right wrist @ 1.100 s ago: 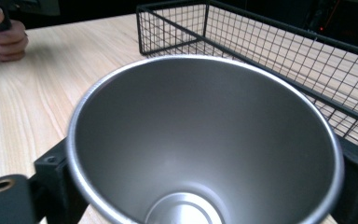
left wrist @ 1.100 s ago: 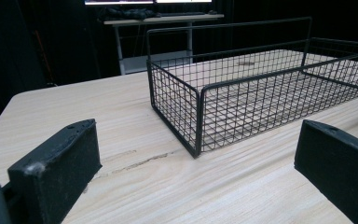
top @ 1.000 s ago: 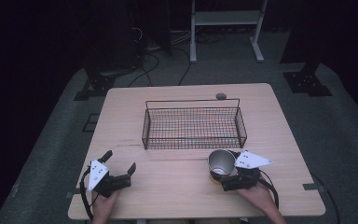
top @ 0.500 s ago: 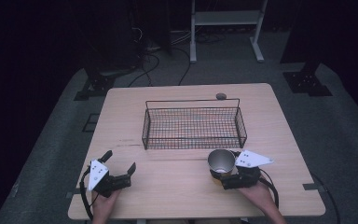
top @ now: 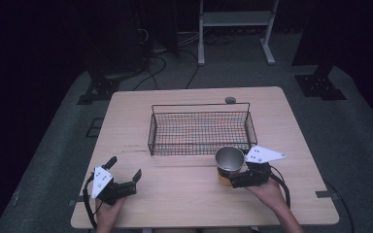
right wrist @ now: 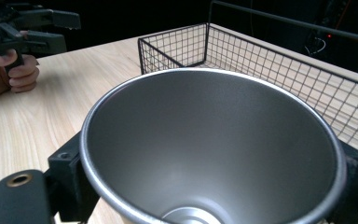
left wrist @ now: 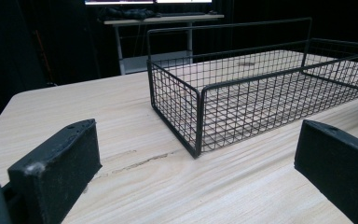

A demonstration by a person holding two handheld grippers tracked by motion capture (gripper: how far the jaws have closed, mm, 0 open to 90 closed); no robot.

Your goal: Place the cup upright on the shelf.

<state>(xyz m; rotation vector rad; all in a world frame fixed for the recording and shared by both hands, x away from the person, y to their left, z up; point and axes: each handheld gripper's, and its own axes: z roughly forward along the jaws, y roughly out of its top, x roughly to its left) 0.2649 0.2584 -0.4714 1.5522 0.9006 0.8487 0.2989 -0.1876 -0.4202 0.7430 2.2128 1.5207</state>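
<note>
High view: the left gripper rests at 7 o'clock on the table, jaws spread and empty. At 5 o'clock the right gripper pinches a metal cup upright, probably to lift it into the wire basket beyond.
</note>
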